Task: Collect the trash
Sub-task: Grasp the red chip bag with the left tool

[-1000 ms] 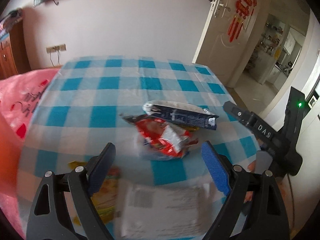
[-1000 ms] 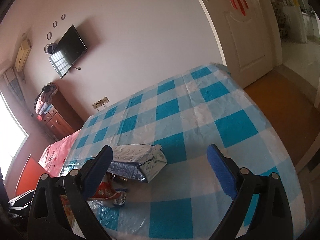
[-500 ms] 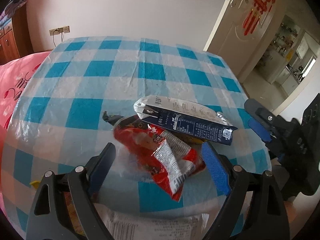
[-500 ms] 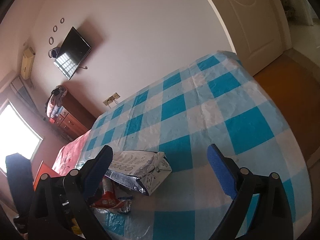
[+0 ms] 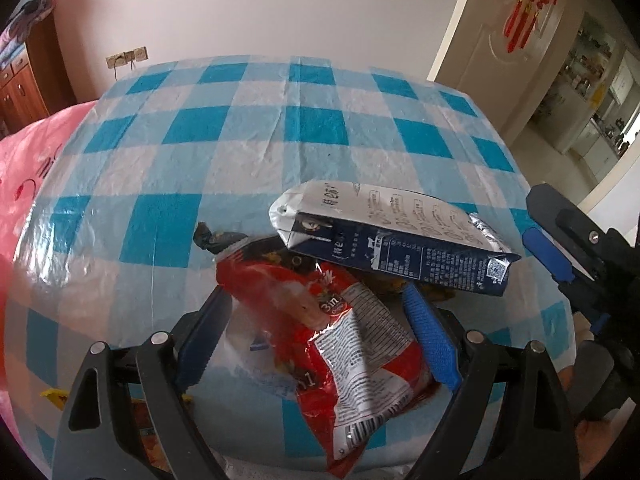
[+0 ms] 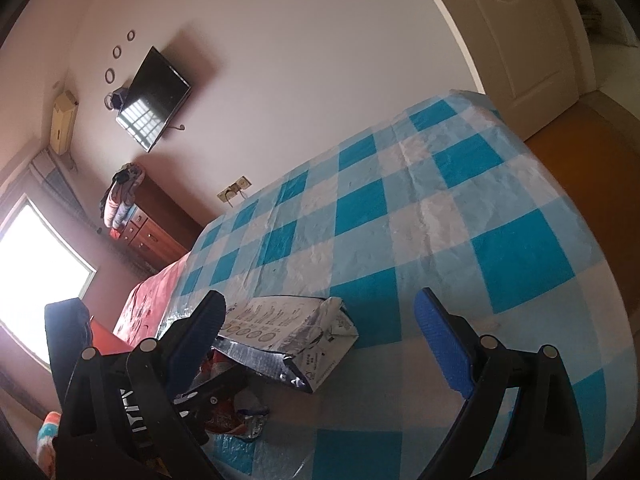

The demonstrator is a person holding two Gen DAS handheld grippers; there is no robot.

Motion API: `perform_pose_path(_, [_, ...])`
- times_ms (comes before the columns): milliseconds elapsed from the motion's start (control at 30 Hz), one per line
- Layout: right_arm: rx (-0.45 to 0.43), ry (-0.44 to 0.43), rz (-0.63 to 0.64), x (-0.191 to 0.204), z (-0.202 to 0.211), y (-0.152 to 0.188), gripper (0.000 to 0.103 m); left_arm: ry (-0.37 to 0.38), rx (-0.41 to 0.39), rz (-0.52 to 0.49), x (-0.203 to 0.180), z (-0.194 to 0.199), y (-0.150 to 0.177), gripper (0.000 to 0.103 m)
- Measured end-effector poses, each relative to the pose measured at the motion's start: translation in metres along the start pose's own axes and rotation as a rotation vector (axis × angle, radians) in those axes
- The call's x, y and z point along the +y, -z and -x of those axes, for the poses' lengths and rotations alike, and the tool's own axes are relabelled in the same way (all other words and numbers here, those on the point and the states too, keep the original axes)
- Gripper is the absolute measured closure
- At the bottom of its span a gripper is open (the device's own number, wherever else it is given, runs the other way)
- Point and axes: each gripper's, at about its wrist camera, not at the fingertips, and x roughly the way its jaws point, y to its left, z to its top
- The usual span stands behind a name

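A crumpled red snack wrapper (image 5: 328,328) lies on the blue-and-white checked tablecloth (image 5: 240,128). My left gripper (image 5: 316,312) is open and straddles it, one blue pad on each side; I see no squeeze. Just behind the wrapper lies a dark blue and white carton (image 5: 392,240), partly over a dark wrapper. My right gripper (image 6: 320,300) is open above the table, and the carton (image 6: 288,332) sits by its left finger. That gripper also shows at the right edge of the left wrist view. The red wrapper (image 6: 224,420) is half hidden behind the left gripper's fingers (image 6: 212,392).
A yellow-orange packet (image 5: 144,432) lies under the left gripper's left arm. A pink cloth (image 5: 24,168) covers the table's left side. A wooden dresser (image 6: 152,232) stands by the far wall. The white door (image 5: 480,40) is at the back right, and the table edge drops to an orange floor (image 6: 592,148).
My left gripper moved forward and down, so the red wrapper now lies between its fingers instead of ahead of them. The right gripper's view shifted slightly.
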Motion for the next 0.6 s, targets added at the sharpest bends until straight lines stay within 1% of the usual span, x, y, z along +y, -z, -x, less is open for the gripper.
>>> perform_pose_path(33, [0.002, -0.001, 0.004, 0.001, 0.000, 0.000, 0.009, -0.001, -0.002, -0.001, 0.001, 0.001, 0.001, 0.016])
perform_pose_path(67, [0.004, 0.000, 0.011, 0.002, -0.001, 0.001, 0.009, 0.002, -0.004, -0.006, 0.001, 0.001, 0.001, 0.020])
perform_pose_path(200, [0.029, -0.005, 0.031, 0.007, -0.009, 0.004, 0.009, 0.010, -0.010, -0.005, 0.004, 0.004, 0.003, 0.027])
perform_pose_path(233, [0.033, -0.005, 0.037, 0.008, -0.010, 0.004, 0.009, 0.012, -0.013, -0.002, 0.006, 0.005, 0.003, 0.031])
perform_pose_path(267, [0.038, -0.005, 0.044, 0.010, -0.012, 0.005, 0.009, 0.011, -0.013, 0.006, 0.009, 0.006, 0.003, 0.038])
perform_pose_path(333, [0.047, -0.009, 0.056, 0.013, -0.015, 0.006, 0.009, -0.002, -0.010, 0.013, 0.014, 0.007, 0.003, 0.049])
perform_pose_path(400, [0.061, -0.021, 0.066, 0.015, -0.018, 0.009, 0.009, 0.040, 0.000, 0.041, 0.023, 0.008, 0.003, 0.049])
perform_pose_path(600, [0.093, -0.057, 0.089, 0.024, -0.025, 0.016, 0.009, 0.054, -0.017, 0.049, 0.034, 0.014, 0.008, 0.049])
